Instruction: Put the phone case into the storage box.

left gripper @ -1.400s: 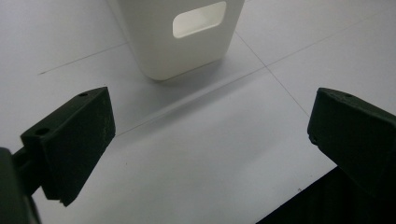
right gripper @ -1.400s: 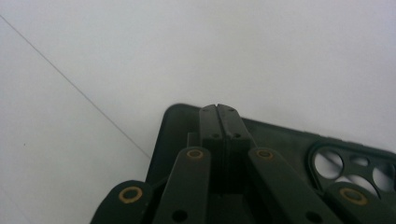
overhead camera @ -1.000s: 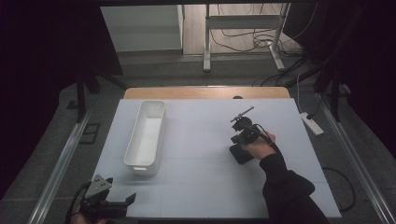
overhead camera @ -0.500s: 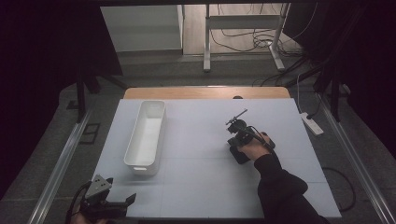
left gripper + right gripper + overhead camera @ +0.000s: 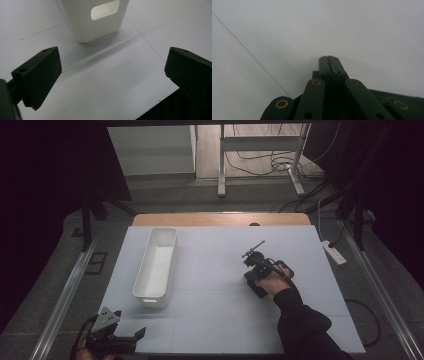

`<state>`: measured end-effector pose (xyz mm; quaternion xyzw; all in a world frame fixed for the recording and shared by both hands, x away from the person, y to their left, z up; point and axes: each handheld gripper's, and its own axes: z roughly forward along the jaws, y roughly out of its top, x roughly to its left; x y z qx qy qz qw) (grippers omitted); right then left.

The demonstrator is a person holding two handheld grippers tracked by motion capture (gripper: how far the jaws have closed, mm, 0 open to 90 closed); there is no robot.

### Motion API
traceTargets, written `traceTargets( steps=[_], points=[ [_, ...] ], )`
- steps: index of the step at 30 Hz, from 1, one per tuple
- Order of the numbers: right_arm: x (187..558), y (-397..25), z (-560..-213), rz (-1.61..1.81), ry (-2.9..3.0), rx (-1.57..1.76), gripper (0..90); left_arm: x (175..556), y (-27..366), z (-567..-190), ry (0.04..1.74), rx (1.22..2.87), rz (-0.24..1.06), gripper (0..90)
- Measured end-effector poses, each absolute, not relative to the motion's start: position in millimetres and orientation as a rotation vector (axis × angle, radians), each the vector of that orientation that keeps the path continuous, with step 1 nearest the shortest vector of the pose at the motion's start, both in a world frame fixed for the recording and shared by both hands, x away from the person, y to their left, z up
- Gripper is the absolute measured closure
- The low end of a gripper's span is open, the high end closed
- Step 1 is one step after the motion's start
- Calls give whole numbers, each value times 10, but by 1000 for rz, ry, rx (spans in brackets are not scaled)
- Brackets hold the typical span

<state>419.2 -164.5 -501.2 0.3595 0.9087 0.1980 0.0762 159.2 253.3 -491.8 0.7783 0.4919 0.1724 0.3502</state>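
A long white bin (image 5: pixel 156 265) stands on the left half of the white table (image 5: pixel 215 320), its short end with a handle slot (image 5: pixel 105 9) facing my left gripper. My left gripper (image 5: pixel 137 334) rests at the table's front left corner, jaws wide open with nothing between them (image 5: pixel 112 75). My right gripper (image 5: pixel 248 254) lies right of the table's middle, held by a hand in a dark sleeve. Its jaws are pressed together over bare table (image 5: pixel 328 58), holding nothing.
A strip of wooden tabletop (image 5: pixel 220 219) shows behind the white surface. A white power strip (image 5: pixel 334 253) lies on the floor at the right. Metal rails (image 5: pixel 65 295) run along both sides. Table legs and cables (image 5: pixel 260 157) are at the back.
The right gripper has slid a little to the left and toward the front of the table. The left gripper has stayed in place.
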Motion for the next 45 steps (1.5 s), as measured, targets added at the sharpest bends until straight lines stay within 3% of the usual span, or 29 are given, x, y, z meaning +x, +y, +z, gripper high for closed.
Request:
traceTargets(
  steps=[45],
  points=[
    [3670, -2186, -4995, 635, 2748, 1113, 898, 1593, 2509, -4918, 1260, 2038, 450, 18]
  ],
)
